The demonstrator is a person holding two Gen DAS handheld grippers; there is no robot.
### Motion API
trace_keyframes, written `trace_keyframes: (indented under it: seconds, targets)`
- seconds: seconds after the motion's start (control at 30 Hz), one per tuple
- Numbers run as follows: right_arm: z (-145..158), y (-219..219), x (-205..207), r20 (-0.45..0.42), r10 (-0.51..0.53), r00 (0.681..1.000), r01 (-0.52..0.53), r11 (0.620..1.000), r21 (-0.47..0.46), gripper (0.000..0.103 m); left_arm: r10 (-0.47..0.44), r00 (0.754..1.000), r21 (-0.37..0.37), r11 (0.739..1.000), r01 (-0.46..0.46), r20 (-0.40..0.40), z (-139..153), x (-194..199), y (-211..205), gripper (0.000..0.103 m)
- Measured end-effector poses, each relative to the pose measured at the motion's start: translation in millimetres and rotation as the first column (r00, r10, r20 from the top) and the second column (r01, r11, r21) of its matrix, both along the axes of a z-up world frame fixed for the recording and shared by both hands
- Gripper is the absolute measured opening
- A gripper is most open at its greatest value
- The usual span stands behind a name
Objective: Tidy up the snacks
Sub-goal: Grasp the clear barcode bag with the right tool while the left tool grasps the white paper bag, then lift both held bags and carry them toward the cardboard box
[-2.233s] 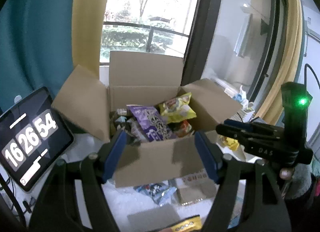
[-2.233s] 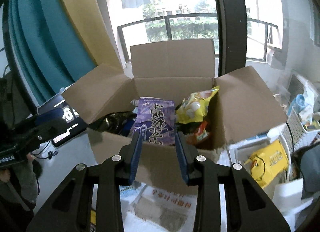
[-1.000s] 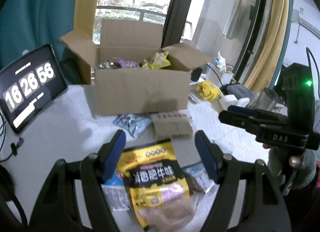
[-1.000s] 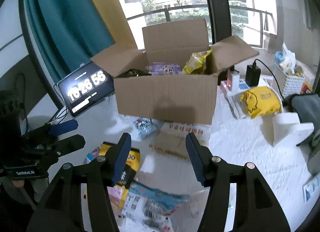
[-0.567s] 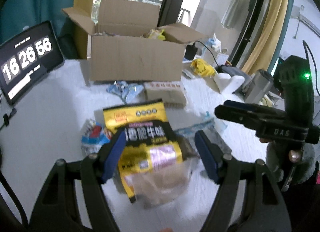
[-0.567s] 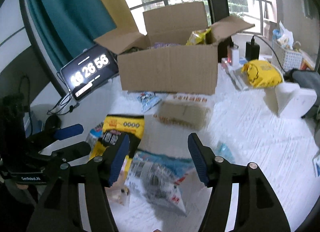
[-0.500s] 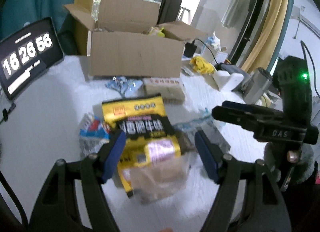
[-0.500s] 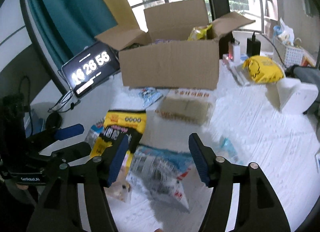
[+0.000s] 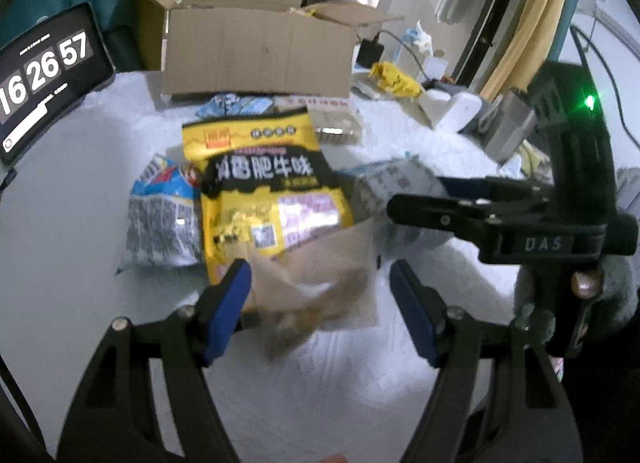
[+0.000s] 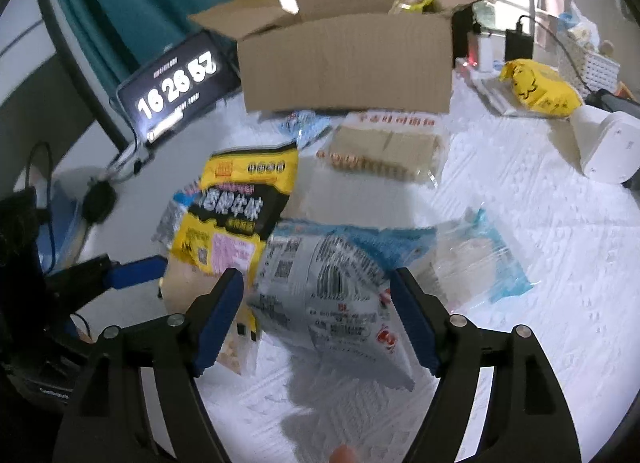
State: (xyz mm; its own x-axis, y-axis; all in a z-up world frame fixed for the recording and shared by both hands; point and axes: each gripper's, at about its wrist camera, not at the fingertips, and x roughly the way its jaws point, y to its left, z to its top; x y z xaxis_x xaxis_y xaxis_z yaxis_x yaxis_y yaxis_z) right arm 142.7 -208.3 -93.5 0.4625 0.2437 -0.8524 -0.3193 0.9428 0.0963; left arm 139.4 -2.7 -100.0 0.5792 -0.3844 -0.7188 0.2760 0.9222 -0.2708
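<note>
Daylight from the balcony window falls across a white tabletop [image 10: 540, 199]; at its far edge stands the open cardboard box [image 10: 348, 63], snacks already showing above its rim, with a tablet clock [image 9: 44, 75] propped toward the far left corner; near the middle, in front of the box, lies the loose pile: a big yellow-and-black bag [image 9: 264, 187] overlapping a blue-and-white packet [image 9: 164, 219] on its left, a grey-and-blue printed bag [image 10: 332, 275] on its right, a clear blue-edged pack [image 10: 476, 259] beyond that, and a flat biscuit pack [image 10: 384, 151] close to the box; the left tool [image 9: 320, 303] hangs with its fingers spread wide over the yellow bag's clear lower end; the right tool [image 10: 316, 319] is likewise spread, straddling the grey bag, holding nothing. My worry is the overlap; closing on these slippery, puffy bags could pinch two at once, drag a neighbour toward the tabletop's near edge, or crush the contents; both tools working one small heap may also knock together.
</note>
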Motion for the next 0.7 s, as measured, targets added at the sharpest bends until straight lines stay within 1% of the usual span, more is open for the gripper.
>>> trace_keyframes:
  seconds: [0.1,0.23,0.3,0.37,0.4,0.53,0.57,0.6,0.7]
  targets:
    - [-7,3,0,-0.001,0.005,1.000,-0.005,1.000,-0.021,0.084,0.005,0.999,0.025,1.000,-0.004,-0.033,-14,-1,-3,0.073]
    - [-14,0,2,0.002,-0.013,1.000,0.013,1.000,-0.013,0.086,0.016,0.998,-0.004,1.000,-0.016,-0.062,-24,1,-2,0.075]
    - [-15,-1,2,0.003,-0.018,1.000,0.018,1.000,-0.005,0.086,0.011,0.998,0.006,1.000,-0.011,-0.064,-26,1,-7,0.075]
    - [-16,-2,3,-0.002,-0.021,1.000,0.021,1.000,0.007,0.086,0.014,0.998,0.018,1.000,-0.013,-0.064,-27,2,-12,0.075]
    - [-15,-2,3,-0.002,-0.021,1.000,0.021,1.000,0.011,0.085,0.013,0.998,0.011,1.000,-0.012,-0.062,-27,2,-13,0.075]
    - [-12,-6,1,0.005,-0.021,1.000,0.021,0.999,0.036,0.079,0.000,0.999,0.000,1.000,0.000,-0.048,-27,1,-13,0.074]
    - [-11,-7,0,0.005,-0.018,1.000,0.018,0.999,0.039,0.078,-0.006,0.999,-0.001,1.000,0.006,-0.044,-27,1,-15,0.064]
    - [-10,-8,-2,0.008,-0.013,1.000,0.012,0.999,0.041,0.075,-0.019,0.999,-0.008,1.000,0.018,-0.045,-27,2,-18,0.057]
    - [-6,-8,-5,0.021,-0.003,1.000,0.002,0.999,0.039,0.073,-0.026,0.999,0.009,1.000,0.026,-0.024,-21,-2,-21,0.053]
